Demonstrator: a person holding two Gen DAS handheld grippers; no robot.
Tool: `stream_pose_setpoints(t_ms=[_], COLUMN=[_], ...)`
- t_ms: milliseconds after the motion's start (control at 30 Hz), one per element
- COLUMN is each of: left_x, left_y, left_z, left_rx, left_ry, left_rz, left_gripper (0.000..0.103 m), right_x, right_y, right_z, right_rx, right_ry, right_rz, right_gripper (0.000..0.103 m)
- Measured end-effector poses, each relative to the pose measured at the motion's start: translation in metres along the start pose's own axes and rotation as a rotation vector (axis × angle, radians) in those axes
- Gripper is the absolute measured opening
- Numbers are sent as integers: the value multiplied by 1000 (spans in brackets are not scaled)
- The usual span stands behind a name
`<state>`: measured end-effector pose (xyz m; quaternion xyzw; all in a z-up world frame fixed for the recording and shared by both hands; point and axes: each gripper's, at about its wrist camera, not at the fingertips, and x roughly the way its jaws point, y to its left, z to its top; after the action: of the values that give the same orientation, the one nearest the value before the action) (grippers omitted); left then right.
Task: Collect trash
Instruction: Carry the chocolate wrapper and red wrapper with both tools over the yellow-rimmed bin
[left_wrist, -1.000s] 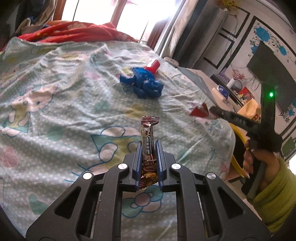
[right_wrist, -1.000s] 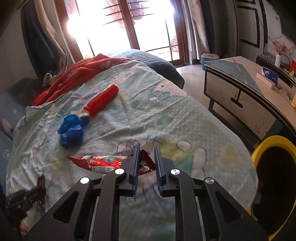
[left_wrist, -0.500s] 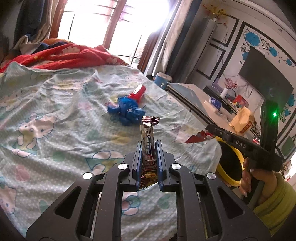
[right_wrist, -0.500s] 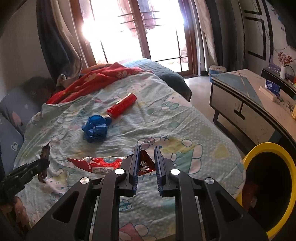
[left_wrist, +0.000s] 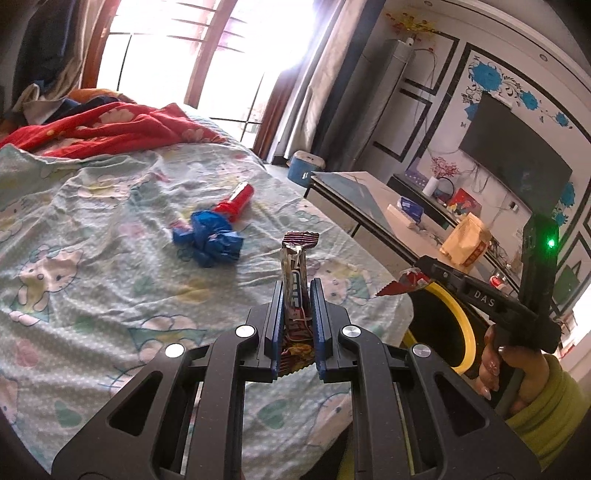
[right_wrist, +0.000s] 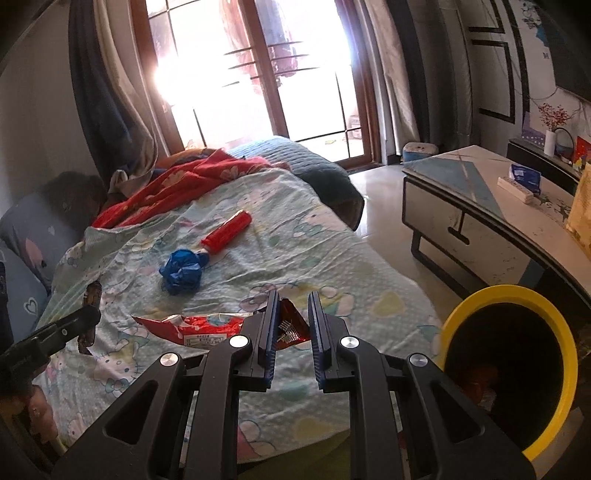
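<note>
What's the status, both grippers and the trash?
Left gripper shut on brown wrapper. Right gripper shut on red wrapper. Yellow-rimmed bin open beside bed, nothing blocking.

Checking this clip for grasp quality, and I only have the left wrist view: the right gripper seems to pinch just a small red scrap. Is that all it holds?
Observer: No. The right wrist view shows the right gripper shut on one end of a long, torn-open red wrapper; the rest stretches out to the left in that view.
Operator: The yellow-rimmed bin is half hidden for me. Is it empty?
Observer: No. Looking into the bin from the right wrist, something reddish lies near its bottom; I cannot tell what it is.
</note>
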<state>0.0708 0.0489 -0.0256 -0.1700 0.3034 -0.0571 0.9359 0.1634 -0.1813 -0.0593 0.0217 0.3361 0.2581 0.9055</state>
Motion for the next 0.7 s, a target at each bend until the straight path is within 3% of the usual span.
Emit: stream_pose_setpoints(t_ms=[700], left_x=[29], left_y=[-65], left_z=[12], left_rx=[117], left_ry=[8], left_rz=[-95], left_gripper=[9], right_x=[-46], right_y=[-77], right_z=[-5], right_rx=[102], right_ry=[-72], right_rz=[-133], right_gripper=[16])
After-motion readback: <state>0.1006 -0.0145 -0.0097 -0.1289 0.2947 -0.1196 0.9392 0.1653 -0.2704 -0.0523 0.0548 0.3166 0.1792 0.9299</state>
